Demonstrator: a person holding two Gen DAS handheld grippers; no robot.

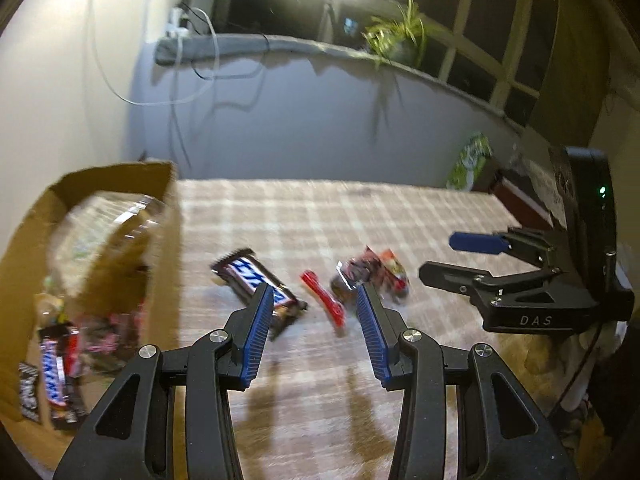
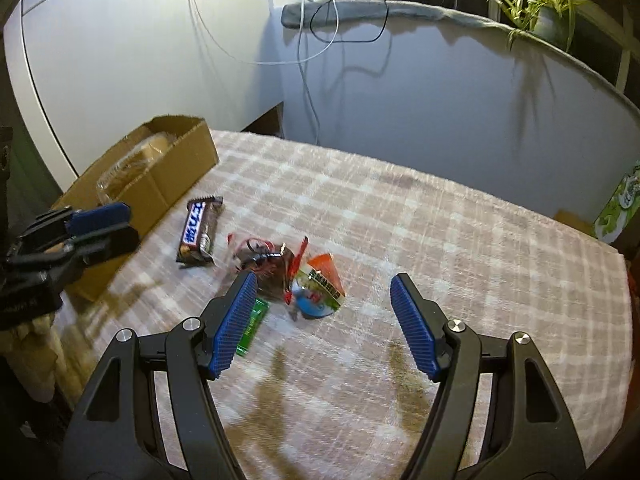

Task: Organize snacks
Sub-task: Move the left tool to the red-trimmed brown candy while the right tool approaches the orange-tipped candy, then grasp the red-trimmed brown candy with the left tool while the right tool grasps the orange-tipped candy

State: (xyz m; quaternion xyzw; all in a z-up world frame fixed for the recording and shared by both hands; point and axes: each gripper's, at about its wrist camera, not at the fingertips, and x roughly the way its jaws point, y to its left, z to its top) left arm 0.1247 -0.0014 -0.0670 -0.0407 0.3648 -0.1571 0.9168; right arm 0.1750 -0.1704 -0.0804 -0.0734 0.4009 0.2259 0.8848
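Here, in the left wrist view, we are holding the left tool point(image 1: 316, 296) partly open and empty above the Snickers bar point(image 1: 256, 286), mid-worktop beside the cardboard box point(image 1: 160, 216); we should straddle its width. In the right view, the right tool point(image 2: 322, 290), wide and empty, is nearing the small wrappers point(image 2: 296, 268).

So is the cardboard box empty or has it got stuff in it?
Not empty. The cardboard box already holds snack bars and a clear plastic packet, seen in the left wrist view.
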